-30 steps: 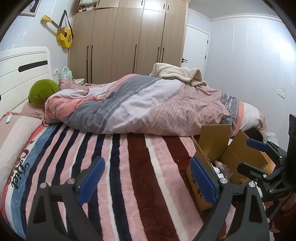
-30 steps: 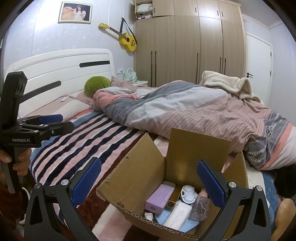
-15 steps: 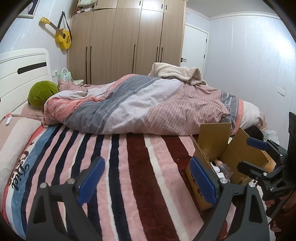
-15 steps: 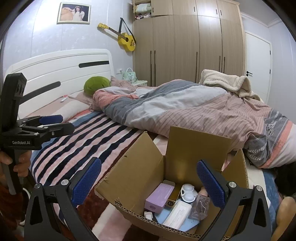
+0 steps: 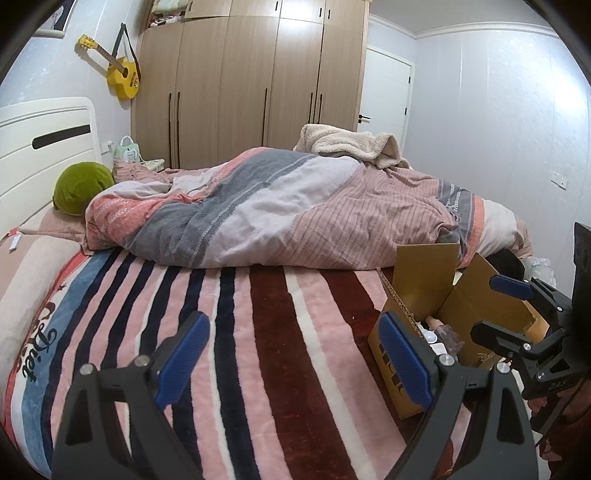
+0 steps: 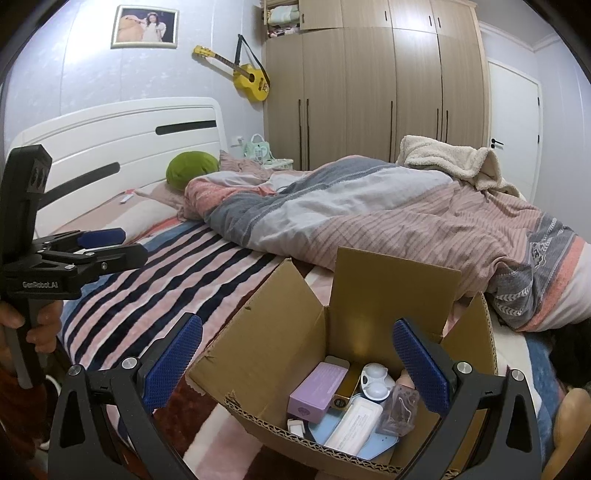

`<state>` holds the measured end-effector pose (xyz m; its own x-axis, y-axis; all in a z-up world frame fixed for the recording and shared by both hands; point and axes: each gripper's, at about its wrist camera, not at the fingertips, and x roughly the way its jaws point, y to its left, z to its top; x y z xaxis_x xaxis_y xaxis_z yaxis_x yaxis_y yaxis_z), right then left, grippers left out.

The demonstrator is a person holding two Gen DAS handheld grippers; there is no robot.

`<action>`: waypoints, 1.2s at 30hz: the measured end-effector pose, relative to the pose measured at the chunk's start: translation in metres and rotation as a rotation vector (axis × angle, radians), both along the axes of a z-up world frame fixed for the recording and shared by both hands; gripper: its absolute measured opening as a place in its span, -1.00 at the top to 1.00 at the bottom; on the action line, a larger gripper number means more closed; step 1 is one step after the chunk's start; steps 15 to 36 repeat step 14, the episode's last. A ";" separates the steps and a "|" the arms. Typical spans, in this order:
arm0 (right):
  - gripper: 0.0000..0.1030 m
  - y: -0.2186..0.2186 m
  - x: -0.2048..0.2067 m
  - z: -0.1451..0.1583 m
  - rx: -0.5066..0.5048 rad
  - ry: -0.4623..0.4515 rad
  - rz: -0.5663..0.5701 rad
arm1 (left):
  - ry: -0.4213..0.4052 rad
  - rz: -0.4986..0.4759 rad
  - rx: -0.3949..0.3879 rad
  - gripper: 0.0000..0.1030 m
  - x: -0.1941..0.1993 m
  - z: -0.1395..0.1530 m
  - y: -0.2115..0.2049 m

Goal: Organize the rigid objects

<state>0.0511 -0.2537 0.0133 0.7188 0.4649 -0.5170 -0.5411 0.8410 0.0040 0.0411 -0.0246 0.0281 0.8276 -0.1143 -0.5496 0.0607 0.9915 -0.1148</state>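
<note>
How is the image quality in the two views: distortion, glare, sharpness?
Left wrist view: strong fisheye bending, dark corners, wardrobe curved, bedspread sharp. Right wrist view: same bending, soft glare on the wall by the picture, cardboard box contents sharp.

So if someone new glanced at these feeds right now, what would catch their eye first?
Probably the open cardboard box on the striped blanket, holding a lilac box and other small items, with the open right gripper poised over it. Then the yellow guitar hanging on the wall beside the wardrobe, and the rumpled duvet across the bed.
</note>
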 end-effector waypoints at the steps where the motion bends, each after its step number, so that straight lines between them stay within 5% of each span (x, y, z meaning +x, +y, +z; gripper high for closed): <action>1: -1.00 0.000 0.000 0.000 -0.001 0.000 0.001 | 0.001 -0.001 0.000 -0.77 0.000 0.000 0.000; 36: -1.00 0.001 -0.001 0.000 0.004 0.004 -0.004 | 0.003 -0.001 0.001 -0.77 0.001 0.000 0.000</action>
